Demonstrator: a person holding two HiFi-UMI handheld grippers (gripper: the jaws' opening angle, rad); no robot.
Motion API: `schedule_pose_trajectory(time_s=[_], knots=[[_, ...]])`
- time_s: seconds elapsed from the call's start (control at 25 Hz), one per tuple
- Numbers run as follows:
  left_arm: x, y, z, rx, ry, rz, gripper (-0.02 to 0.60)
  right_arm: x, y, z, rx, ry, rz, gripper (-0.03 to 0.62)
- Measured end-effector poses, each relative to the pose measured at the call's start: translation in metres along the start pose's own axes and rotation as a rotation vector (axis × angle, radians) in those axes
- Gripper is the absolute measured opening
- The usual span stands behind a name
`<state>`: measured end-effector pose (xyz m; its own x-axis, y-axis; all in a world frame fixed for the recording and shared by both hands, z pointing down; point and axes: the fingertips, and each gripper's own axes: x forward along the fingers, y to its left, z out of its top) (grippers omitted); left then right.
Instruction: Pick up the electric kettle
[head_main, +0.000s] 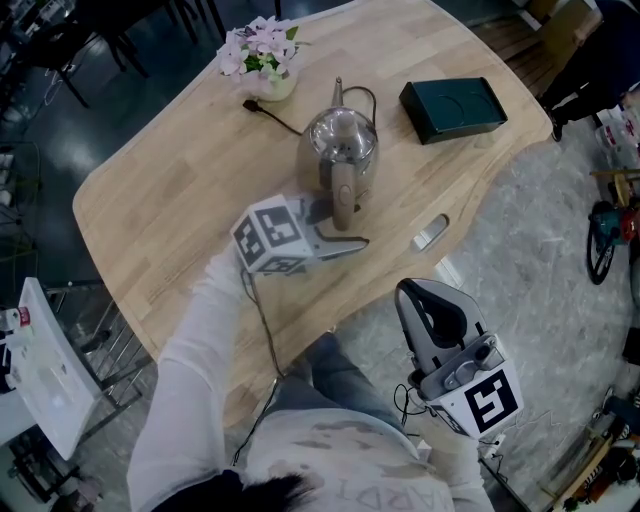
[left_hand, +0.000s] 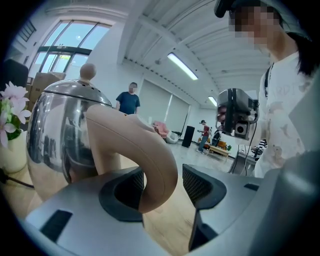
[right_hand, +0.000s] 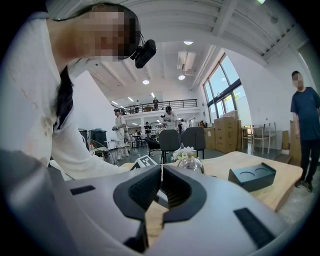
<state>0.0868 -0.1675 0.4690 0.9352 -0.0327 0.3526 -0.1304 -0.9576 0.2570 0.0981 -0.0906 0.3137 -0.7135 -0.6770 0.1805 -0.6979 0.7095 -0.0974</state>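
Two jaws of my left gripper are standing apart around the beige handle of the electric kettle. The handle is lying against one ribbed pad, while a clear gap is showing between it and the other pad, so I am not yet squeezing it. I am reaching in from the side with my white sleeve stretched over the table's near edge, and the marker cube is riding just behind the jaws.

The kettle itself is standing upright on the wooden table, roughly at its middle, with its polished steel body reflecting the room and its round lid knob pointing up. Its spout is pointing away from me, and its handle is facing my side.

My right gripper is hanging off the table's edge, over the grey floor and well apart from the kettle. Its jaws are sitting nearly together with only a thin slit between the pads, and nothing is lying between them.

Beyond the kettle, a black cord is trailing across the wood towards a pot of pale pink flowers near the far edge. A dark green box with round recesses in its top is resting to the right of the kettle, apart from it
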Motion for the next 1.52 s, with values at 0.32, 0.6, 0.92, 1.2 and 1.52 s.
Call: schedule_pose_trajectory(time_s=[0.32, 0.6, 0.92, 1.2, 1.52], knots=[[0.019, 0.001, 0.01, 0.022, -0.044, 0.045, 0.222, -0.002, -0.002, -0.001, 0.002, 0.0, -0.005, 0.018], [0.034, 0.008, 0.029, -0.017, -0.173, 0.144, 0.222, -0.006, -0.003, -0.003, 0.001, 0.005, -0.019, 0.018], [0.049, 0.02, 0.042, -0.053, -0.231, 0.276, 0.221, -0.009, -0.005, -0.004, 0.003, 0.014, -0.039, 0.018], [0.05, 0.035, 0.044, -0.051, -0.247, 0.432, 0.138, -0.007, -0.004, -0.003, 0.002, 0.019, -0.04, 0.018], [0.048, 0.035, 0.044, -0.05, -0.238, 0.451, 0.132, -0.005, -0.002, -0.003, -0.009, 0.027, -0.04, 0.018]])
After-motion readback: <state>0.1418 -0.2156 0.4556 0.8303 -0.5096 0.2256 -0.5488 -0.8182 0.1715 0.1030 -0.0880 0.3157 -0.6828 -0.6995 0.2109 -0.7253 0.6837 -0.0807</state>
